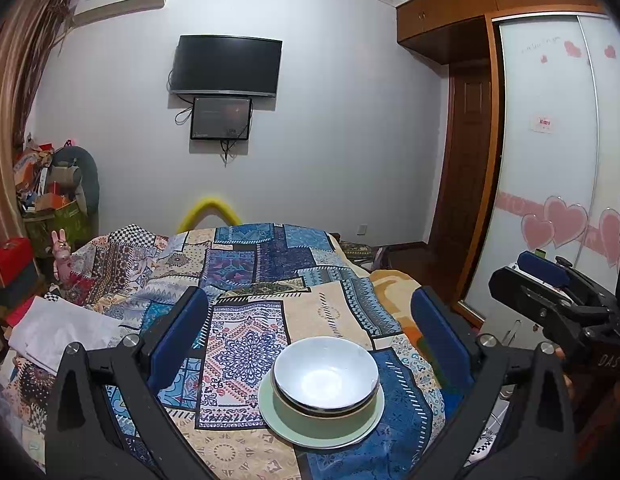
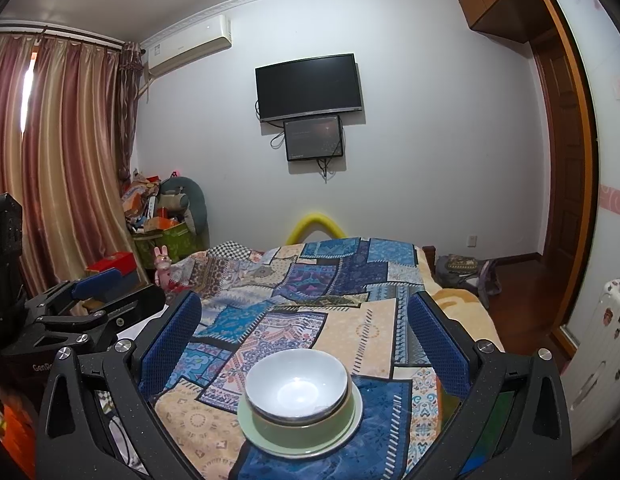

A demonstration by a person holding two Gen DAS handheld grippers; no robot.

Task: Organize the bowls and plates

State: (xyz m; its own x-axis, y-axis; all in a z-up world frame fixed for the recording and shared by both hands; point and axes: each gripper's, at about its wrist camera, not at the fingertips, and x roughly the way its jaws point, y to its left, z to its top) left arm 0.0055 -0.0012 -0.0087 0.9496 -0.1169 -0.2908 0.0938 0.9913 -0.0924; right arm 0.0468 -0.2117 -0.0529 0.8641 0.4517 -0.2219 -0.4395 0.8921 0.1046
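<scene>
A white bowl (image 1: 325,376) sits nested in a green bowl (image 1: 329,410), and both rest on a pale green plate (image 1: 278,420) on the patchwork bedspread. In the right wrist view the same stack shows as white bowl (image 2: 297,386), green bowl (image 2: 310,426) and plate (image 2: 250,432). My left gripper (image 1: 310,340) hovers open above and short of the stack, with nothing between its blue pads. My right gripper (image 2: 304,340) is likewise open and empty, held back from the bowls. Each gripper appears at the edge of the other's view: right gripper (image 1: 545,280), left gripper (image 2: 98,292).
The patterned bedspread (image 1: 250,280) covers the bed. A folded white cloth (image 1: 62,332) lies at its left. Boxes and bags pile in the far left corner (image 2: 162,216). A wardrobe (image 1: 549,160) and wooden floor (image 2: 521,300) lie to the right.
</scene>
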